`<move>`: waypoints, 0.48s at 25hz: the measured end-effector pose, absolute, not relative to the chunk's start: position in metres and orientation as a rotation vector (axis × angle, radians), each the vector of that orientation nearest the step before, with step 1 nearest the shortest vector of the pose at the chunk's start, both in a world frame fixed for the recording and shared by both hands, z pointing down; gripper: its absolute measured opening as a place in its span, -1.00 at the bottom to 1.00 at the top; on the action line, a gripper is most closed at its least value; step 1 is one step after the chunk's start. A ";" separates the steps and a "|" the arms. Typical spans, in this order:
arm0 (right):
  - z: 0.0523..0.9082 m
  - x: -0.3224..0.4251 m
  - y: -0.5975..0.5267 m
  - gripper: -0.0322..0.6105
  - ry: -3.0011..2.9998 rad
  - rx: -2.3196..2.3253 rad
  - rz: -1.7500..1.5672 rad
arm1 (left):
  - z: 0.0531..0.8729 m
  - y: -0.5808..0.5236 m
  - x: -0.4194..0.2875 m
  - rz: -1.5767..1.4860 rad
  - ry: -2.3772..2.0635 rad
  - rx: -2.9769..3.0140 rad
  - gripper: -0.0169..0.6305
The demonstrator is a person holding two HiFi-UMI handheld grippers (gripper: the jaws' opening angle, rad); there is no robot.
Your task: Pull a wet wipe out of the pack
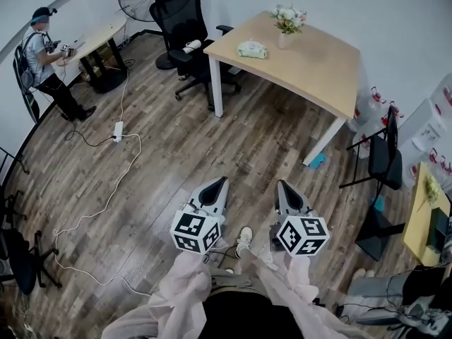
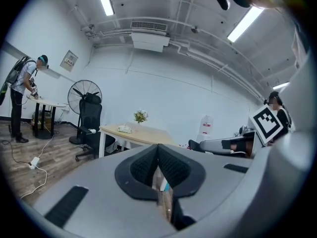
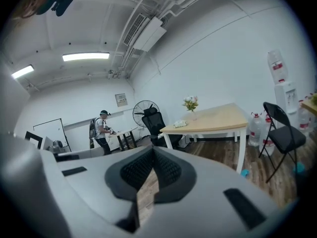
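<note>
Hardly begun: pack (image 1: 252, 49) sitting untouched on the counter (image 1: 311, 69) at upper middle of the frame, well apart from left gripper (image 1: 223, 181) and right gripper (image 1: 282, 183) at lower middle, fingers (image 2: 173, 171) of both pressed together, empty; whole approach, grip and pull likely yet to do

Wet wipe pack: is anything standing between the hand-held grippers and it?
Nothing visible does. Only bare floor lies between the left hand-held gripper, the right hand-held gripper and the table. The pack lies near the table's near edge, the office chair beside that corner.
</note>
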State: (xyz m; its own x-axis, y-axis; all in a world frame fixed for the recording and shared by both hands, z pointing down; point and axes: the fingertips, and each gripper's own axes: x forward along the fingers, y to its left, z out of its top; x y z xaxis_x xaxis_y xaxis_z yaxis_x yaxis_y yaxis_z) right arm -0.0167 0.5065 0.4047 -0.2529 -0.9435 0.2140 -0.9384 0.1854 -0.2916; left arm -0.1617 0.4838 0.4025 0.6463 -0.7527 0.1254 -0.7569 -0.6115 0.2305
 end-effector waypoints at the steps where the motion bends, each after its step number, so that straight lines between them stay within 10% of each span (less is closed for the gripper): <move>1: 0.403 -0.014 0.498 -0.87 2.416 -1.915 -0.563 | 0.402 0.475 -0.160 0.021 -1.229 2.599 -0.91; 12: 0.399 0.013 0.402 -0.87 2.461 -1.835 -0.583 | 0.402 0.390 -0.135 0.027 -1.294 2.557 -0.91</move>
State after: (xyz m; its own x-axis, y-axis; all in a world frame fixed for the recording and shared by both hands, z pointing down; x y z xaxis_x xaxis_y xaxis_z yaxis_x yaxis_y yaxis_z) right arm 0.0133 0.4022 0.3986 -0.3103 -0.9280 0.2060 -0.9218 0.2408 -0.3038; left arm -0.1348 0.3904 0.4019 0.5997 -0.7880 0.1397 -0.7931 -0.5620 0.2348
